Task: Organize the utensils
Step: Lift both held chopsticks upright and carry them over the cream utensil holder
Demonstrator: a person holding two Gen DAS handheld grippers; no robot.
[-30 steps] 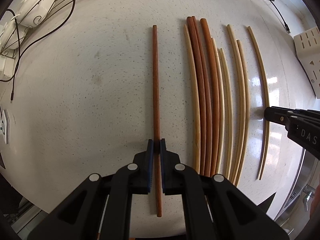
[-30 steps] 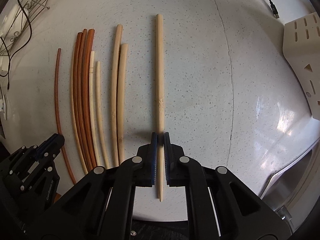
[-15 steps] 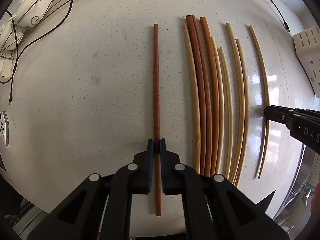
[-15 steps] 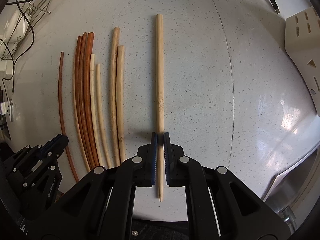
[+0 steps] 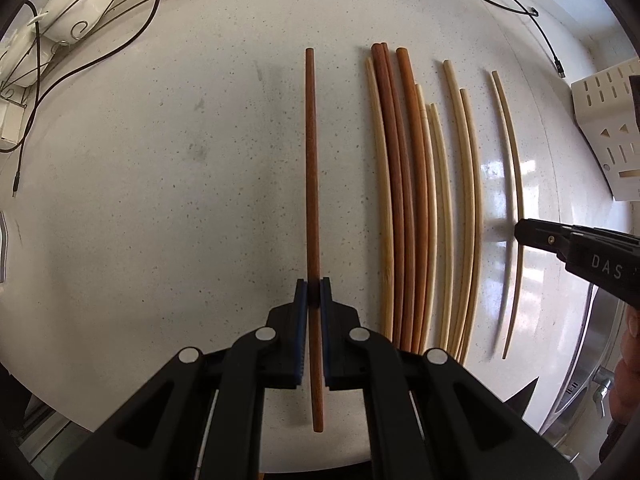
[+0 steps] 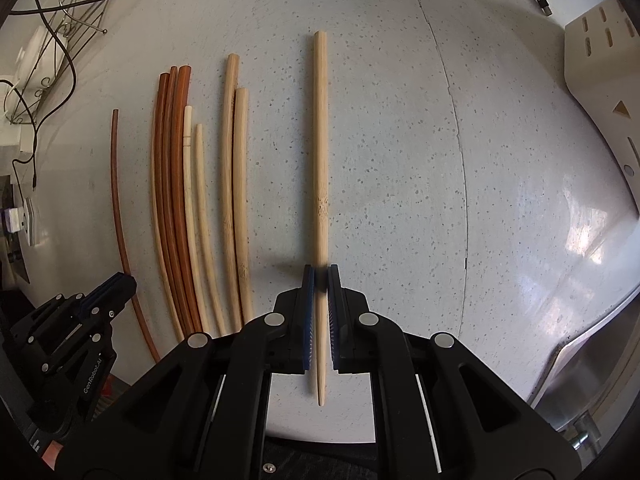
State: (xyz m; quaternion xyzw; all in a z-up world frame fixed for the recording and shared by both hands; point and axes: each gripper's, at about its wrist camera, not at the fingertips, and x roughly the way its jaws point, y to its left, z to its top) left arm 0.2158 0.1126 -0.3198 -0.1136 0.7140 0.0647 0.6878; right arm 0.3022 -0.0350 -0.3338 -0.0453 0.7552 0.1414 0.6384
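My left gripper (image 5: 313,292) is shut on a dark brown chopstick (image 5: 311,168), which runs straight away from me over the speckled white counter (image 5: 160,200). To its right lie several chopsticks in a row (image 5: 416,208), some brown, some pale. My right gripper (image 6: 319,280) is shut on a pale bamboo chopstick (image 6: 321,140), right of that same row (image 6: 200,208). In the left wrist view the right gripper (image 5: 520,232) shows at the right edge, clamping the pale stick (image 5: 510,140). The left gripper (image 6: 120,284) shows low left in the right wrist view, on the brown stick (image 6: 117,184).
A wire rack with white dishes (image 5: 72,12) stands at the far left, with black cables (image 5: 132,36) trailing over the counter. A cream slotted block (image 5: 608,132) sits at the far right. A steel sink edge (image 6: 592,340) lies at the near right.
The right gripper has carried the pale chopstick further right, widening its gap from the row. The left gripper and brown chopstick have hardly moved.
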